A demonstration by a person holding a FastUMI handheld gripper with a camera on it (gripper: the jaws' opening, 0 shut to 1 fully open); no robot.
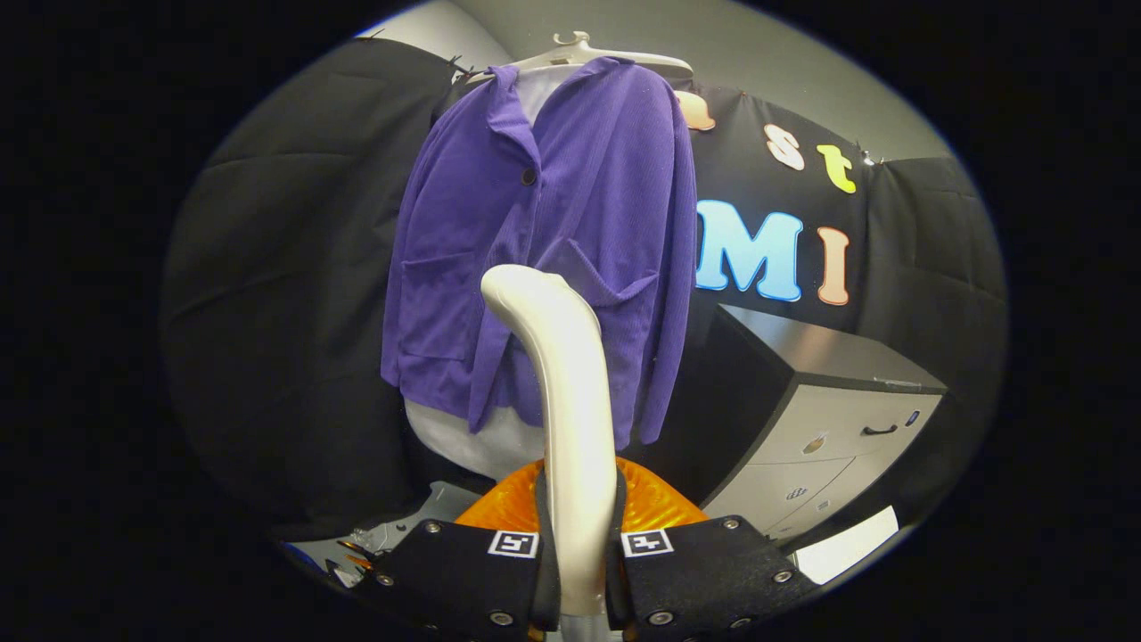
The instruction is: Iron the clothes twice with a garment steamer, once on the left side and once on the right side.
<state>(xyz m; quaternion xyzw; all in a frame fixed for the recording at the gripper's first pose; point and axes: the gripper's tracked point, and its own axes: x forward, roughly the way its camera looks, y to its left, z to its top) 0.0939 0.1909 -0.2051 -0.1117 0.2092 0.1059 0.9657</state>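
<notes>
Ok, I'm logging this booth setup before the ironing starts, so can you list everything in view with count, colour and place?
garment steamer: one, cream-white handle curving up between the fingers, head in front of the shirt's lower middle
orange part: one, orange, ribbed, just ahead of the fingers around the foot of the steamer handle
shirt: one, purple, buttoned, two front pockets, hanging beyond the steamer
hanger: one, white, at the top of the shirt
white garment: one, under the shirt, showing below its hem and at its collar
cabinet: one, grey drawers with dark top, right of the shirt
booth wall: black cloth, behind everything
gripper: one, both fingers pressed on the steamer handle
</notes>
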